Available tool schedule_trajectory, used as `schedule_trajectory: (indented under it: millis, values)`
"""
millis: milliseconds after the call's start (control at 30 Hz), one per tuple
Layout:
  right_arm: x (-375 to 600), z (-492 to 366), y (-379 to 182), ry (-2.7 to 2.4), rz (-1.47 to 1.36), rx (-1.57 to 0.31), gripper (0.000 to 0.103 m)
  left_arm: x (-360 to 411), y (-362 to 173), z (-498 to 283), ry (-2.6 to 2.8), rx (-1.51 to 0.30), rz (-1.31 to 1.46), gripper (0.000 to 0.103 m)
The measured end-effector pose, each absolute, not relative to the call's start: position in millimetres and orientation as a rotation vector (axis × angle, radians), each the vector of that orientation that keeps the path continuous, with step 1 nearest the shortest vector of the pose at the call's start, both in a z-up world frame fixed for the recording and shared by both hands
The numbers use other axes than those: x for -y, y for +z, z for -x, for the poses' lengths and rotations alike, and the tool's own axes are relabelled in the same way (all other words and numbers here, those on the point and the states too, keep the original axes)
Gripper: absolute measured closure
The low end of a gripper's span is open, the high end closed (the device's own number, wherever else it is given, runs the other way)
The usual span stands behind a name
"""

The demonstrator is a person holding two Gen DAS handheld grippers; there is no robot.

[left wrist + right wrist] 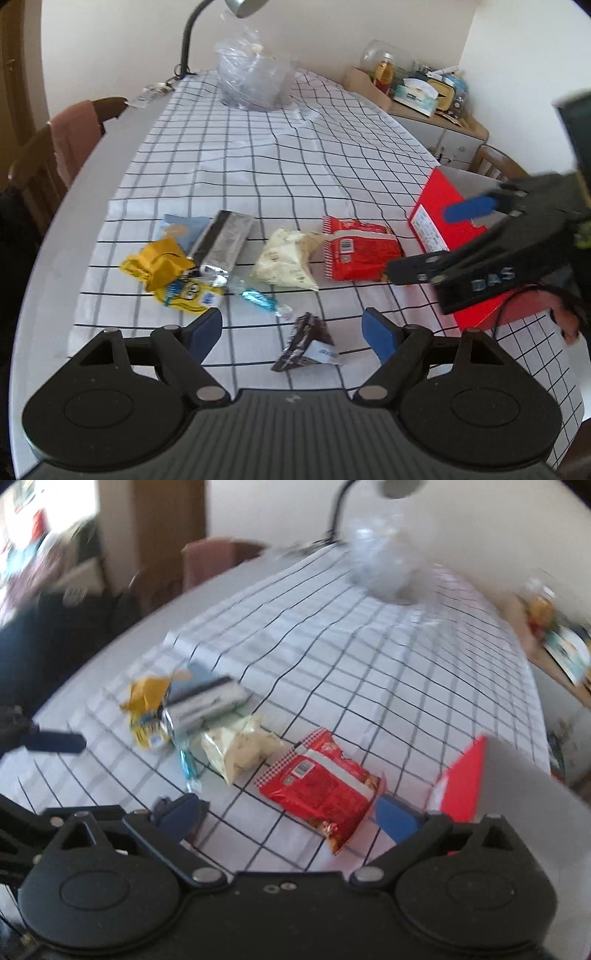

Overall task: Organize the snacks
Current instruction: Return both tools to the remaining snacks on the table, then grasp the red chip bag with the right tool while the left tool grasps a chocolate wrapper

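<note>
Scanning from the left in my left wrist view, I see the snacks strung across the checked tablecloth (258,155): a gold wrapper (162,264) piled on a yellow cartoon packet (188,295), a silver packet (225,245) leaning over both, a small blue candy (258,300), a cream pouch (288,260), then a red snack bag (356,253). A dark triangular packet (303,341) lies nearest, between the wide-spread fingers of my left gripper (291,332), untouched. Further right stands the red box (439,218), open at the top, with my right gripper (436,236) in front of it, its blue pads apart and empty.

The right wrist view is blurred. It shows the same row from the other side, with the red snack bag (325,790) close ahead of the parted fingers of the right gripper (291,812) and the red box (461,782) just beside the right finger. The dark triangular packet barely shows here, hidden behind the left finger. A crumpled clear bag (255,74) and a lamp (207,22) sit at the far end.
</note>
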State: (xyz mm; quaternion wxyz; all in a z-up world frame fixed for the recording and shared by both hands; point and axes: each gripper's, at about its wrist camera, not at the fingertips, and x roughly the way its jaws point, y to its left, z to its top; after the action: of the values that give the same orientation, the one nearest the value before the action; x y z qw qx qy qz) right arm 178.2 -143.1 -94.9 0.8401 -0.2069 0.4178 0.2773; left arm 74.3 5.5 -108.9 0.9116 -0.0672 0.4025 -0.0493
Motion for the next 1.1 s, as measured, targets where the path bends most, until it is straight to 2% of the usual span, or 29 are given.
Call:
schedule_trajectory:
  millis: [467, 767, 1033, 1100]
  values:
    - [104.7, -247.2, -149.3, 0.82, 0.891, -1.06, 0.003, 6.8, -151.0, -116.4, -0.107, -0.943, 0.181, 0.02]
    - [94.9, -267.2, -172.7, 0.888, 0.946, -1.141, 0.002, 2.8, -173.4, -129.2, -0.145, -1.036, 0.214, 0.02]
    - [95.8, -278.2, -183.3, 0.879, 0.9, -1.168, 0.004, 5.3, -179.4, -137.4, -0.169, -1.041, 0.181, 0.021]
    - [98.0, -278.5, -182.9, 0.883, 0.886, -1.167, 0.008, 5.2, -178.9, -137.1, -0.168, -1.04, 0.177, 0.025]
